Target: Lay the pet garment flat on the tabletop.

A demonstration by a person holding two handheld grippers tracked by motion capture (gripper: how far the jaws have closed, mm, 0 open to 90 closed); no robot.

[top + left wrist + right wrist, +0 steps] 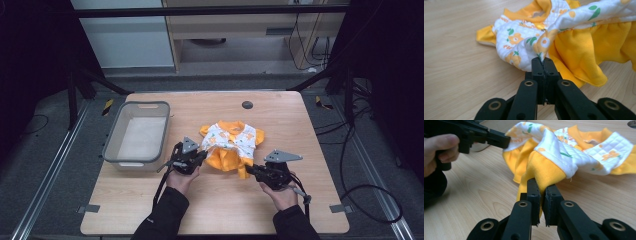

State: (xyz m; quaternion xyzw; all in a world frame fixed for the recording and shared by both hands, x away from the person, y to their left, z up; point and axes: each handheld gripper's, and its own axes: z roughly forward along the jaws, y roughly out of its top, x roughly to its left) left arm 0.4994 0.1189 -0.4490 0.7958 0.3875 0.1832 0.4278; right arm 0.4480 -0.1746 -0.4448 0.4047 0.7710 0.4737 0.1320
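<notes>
A small garment [231, 145], white quilted cloth with orange flowers and a plain orange lining, lies crumpled in the middle of the wooden table [210, 210]. My left gripper [204, 155] is shut on its left edge; in the left gripper view the jaws pinch a white floral fold [543, 46] at the left gripper [543, 60] tips, lifted a little. My right gripper [248, 170] is shut on the orange hem at the garment's near right; in the right gripper view orange cloth [544, 171] hangs between the right gripper [541, 186] jaws.
A grey plastic bin [116, 145] with a pale bottom stands at the table's left, just beside my left hand. A dark round grommet [247, 105] sits in the tabletop near its far edge. In the right gripper view, the left hand [439, 147] holds its gripper at upper left.
</notes>
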